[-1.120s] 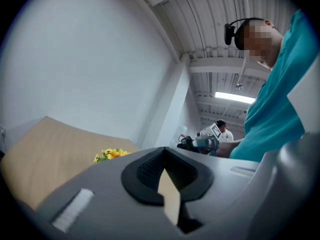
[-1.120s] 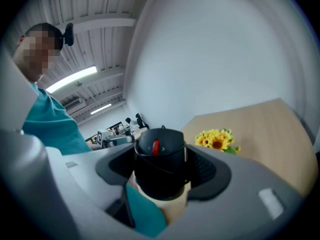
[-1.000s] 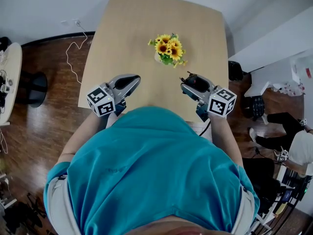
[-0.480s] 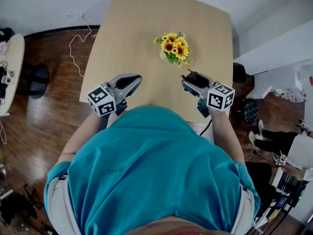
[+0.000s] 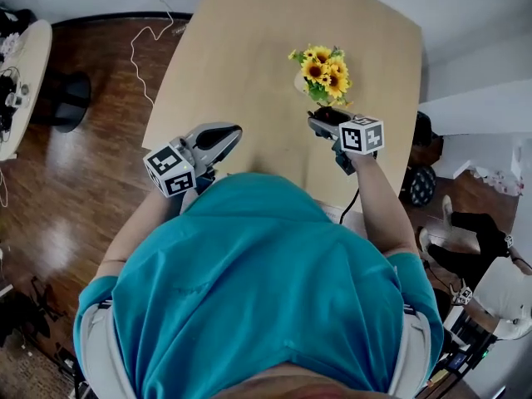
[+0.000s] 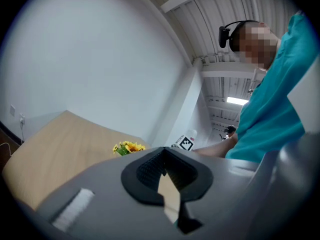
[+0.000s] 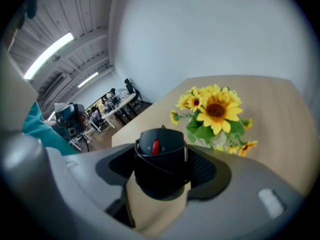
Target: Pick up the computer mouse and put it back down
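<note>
Right gripper (image 5: 326,121) jaws clamp the mouse (image 7: 160,165) above the desk (image 5: 241,65), left gripper (image 5: 229,131) jaws together; next, probably lower and release.

— Item one: left gripper (image 5: 229,133)?
— Forearm bent by the torso, gripper held level, jaw tips together.
— Item two: right gripper (image 5: 327,120)?
— Arm stretched forward, gripper tilted downward, jaws clamped on the computer mouse (image 7: 161,156).

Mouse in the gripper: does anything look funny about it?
Slightly. The mouse gripped by the right hand-held gripper has its cable wound round its own body instead of trailing. Otherwise nothing stands out: the sunflowers stand upright on the table, nothing spilled.
</note>
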A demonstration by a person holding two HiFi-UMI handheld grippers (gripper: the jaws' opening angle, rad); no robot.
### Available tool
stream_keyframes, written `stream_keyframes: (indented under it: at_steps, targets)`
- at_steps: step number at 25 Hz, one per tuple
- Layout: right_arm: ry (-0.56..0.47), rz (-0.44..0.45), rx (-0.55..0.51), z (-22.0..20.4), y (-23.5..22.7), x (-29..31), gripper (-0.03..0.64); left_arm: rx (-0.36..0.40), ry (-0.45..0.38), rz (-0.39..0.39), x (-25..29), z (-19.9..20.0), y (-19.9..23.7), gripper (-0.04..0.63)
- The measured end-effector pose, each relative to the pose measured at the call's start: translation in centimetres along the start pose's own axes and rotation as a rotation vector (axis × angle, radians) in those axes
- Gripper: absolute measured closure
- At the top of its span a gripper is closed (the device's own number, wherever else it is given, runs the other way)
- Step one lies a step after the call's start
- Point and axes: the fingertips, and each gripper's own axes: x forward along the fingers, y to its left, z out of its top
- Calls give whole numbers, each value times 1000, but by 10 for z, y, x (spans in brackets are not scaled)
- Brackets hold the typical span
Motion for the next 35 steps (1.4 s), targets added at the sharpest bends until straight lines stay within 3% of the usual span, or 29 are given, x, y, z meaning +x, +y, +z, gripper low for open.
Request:
stream_keyframes:
  at_steps: [8, 18, 29, 35]
  targets:
    - [195, -64, 1, -27, -39, 69, 313, -41, -7, 89, -39, -7, 16, 591]
    - [343, -163, 8, -60, -72, 109, 313, -60, 3, 132, -69, -14, 23, 591]
    - [382, -235, 23, -72, -79, 117, 308, -61, 23, 157, -90, -16, 23, 591]
    - [346, -273, 31, -72, -78, 116, 302, -45, 29, 146, -88, -16, 16, 591]
